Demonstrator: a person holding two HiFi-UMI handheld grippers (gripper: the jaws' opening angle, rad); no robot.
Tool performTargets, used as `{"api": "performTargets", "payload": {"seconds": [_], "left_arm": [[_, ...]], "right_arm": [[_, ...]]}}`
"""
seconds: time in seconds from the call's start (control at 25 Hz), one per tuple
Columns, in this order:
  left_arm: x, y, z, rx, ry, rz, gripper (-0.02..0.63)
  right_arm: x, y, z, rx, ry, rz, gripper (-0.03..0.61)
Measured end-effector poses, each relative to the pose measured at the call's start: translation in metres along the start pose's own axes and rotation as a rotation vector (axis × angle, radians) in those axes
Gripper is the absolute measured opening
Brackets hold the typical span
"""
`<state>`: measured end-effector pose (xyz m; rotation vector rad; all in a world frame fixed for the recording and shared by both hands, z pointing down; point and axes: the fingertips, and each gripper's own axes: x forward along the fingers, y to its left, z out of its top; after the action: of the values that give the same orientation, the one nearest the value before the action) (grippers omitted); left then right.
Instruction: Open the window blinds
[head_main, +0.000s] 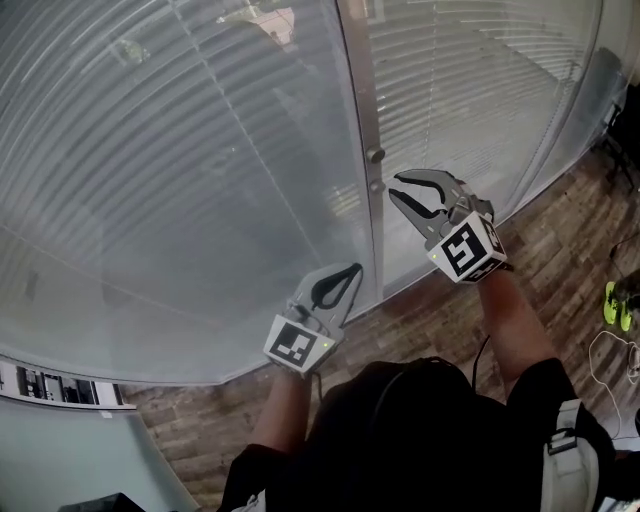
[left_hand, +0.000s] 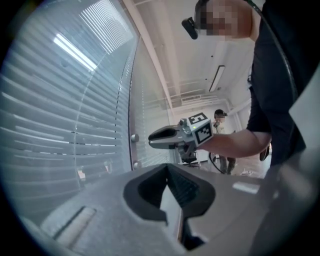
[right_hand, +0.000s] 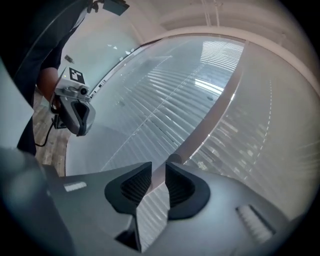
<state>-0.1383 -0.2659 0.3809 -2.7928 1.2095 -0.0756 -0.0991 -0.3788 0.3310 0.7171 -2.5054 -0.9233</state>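
The window blinds (head_main: 180, 170) hang lowered behind glass on both sides of a slim metal frame post (head_main: 362, 100), their horizontal slats covering each pane from the top of the head view down to the sill line. Two small round knobs sit on the post, an upper knob (head_main: 375, 155) and a lower knob (head_main: 377, 186) just below it. The right gripper (head_main: 395, 186) is held level just to the right of the post, its tips pointing at the knobs and close beside the lower one. Whether they touch it cannot be told. Its jaws stand a narrow way apart with nothing gripped; in the right gripper view the post and a round knob show through the gap, beyond the tips. The left gripper (head_main: 352, 270) hangs lower and just left of the post, near the bottom edge of the glass, pointing towards it, with its jaws closed tip to tip on nothing. Below the post runs a wood-plank floor (head_main: 560, 250), and the person's right forearm (head_main: 510, 310) reaches up over it to the right gripper.
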Motion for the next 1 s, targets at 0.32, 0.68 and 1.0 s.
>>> {"api": "performTargets", "payload": {"seconds": [0.32,0.68,1.0], "left_arm": [[-0.008,-0.001,-0.011,0.006,0.009,0.018,0.003],[-0.014,0.003,-0.019,-0.001,-0.01,0.041,0.004],[-0.025,0.007,-0.022,-0.021,0.001,0.068,0.004]], "right_arm": [[0.025,-0.016,0.005,-0.252,0.087,-0.056,0.133],[0.039,-0.022,0.0,-0.349,0.149,-0.07,0.16],[0.045,-0.023,-0.002,-0.392,0.174,-0.085,0.155]]}}
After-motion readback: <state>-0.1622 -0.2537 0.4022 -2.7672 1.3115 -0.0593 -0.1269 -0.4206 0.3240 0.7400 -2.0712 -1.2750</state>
